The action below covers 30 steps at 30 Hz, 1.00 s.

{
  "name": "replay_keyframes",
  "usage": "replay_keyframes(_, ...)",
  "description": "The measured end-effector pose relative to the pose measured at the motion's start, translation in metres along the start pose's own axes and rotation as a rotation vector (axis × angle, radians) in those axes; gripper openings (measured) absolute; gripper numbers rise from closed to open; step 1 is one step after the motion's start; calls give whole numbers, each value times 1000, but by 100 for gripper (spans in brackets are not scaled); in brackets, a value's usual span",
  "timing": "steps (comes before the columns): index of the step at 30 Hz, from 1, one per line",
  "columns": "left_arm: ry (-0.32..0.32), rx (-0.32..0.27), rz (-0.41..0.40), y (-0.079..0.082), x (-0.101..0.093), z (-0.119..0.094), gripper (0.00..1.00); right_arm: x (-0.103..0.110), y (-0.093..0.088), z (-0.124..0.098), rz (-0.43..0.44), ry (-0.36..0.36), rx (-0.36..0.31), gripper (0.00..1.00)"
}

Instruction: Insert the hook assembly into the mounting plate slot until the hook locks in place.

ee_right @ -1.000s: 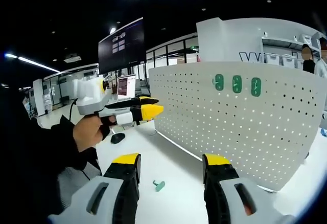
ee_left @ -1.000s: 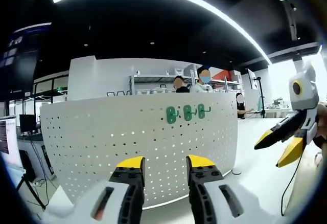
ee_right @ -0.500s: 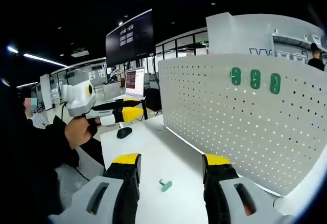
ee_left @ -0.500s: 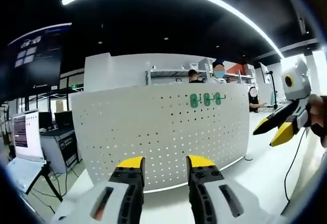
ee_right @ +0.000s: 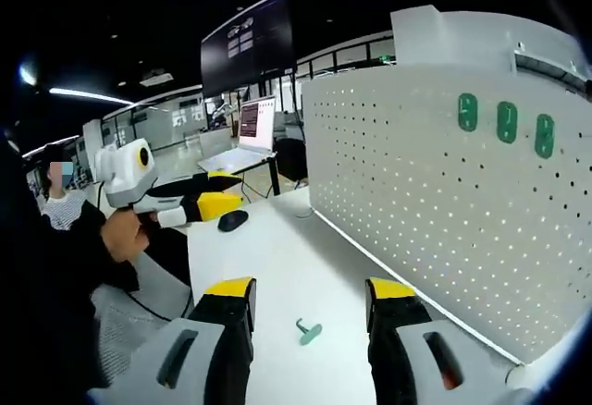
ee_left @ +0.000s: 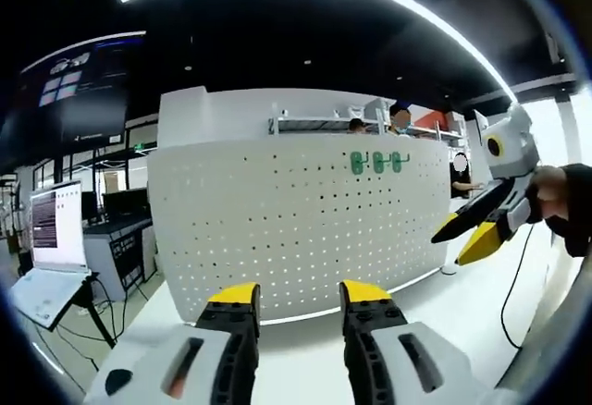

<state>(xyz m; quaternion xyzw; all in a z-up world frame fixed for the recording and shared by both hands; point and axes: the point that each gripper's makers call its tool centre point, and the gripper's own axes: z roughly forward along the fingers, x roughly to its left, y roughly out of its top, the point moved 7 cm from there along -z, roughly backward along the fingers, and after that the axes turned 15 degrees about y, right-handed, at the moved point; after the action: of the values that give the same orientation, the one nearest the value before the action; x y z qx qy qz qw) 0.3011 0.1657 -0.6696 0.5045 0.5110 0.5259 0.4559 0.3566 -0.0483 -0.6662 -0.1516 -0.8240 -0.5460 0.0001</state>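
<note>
A white pegboard mounting plate (ee_left: 305, 220) (ee_right: 444, 202) stands upright on the white table. Three green hooks (ee_left: 376, 163) (ee_right: 505, 120) sit side by side near its top edge. A loose green hook assembly (ee_right: 309, 332) lies on the tabletop, between and just beyond the right gripper's jaws. My left gripper (ee_left: 296, 299) stands open and empty, facing the plate from a distance. My right gripper (ee_right: 310, 292) is open and empty above the table. In the left gripper view the right gripper (ee_left: 472, 234) comes in from the right; in the right gripper view the left gripper (ee_right: 199, 207) is held at the left.
A laptop (ee_left: 51, 248) (ee_right: 248, 137) sits on a stand beyond the table's left end, and a dark mouse (ee_right: 231, 220) lies near that edge. A big dark screen (ee_right: 248, 44) hangs above. People stand behind the plate by shelves (ee_left: 370, 128). A cable (ee_left: 513, 285) trails at the right.
Both views have swung left, so the plate and its hooks sit farther right in the right gripper view. The loose hook stays on the table. Both grippers stay open.
</note>
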Motion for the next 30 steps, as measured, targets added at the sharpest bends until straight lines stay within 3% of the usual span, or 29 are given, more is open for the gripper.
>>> replay_keyframes(6, -54, 4, 9, -5, -7, 2, 37, -5, -7, 17, 3, 11, 47, 45)
replay_keyframes(30, -86, 24, 4, -11, -3, 2, 38, -37, -62, 73, 47, 0, 279, 39)
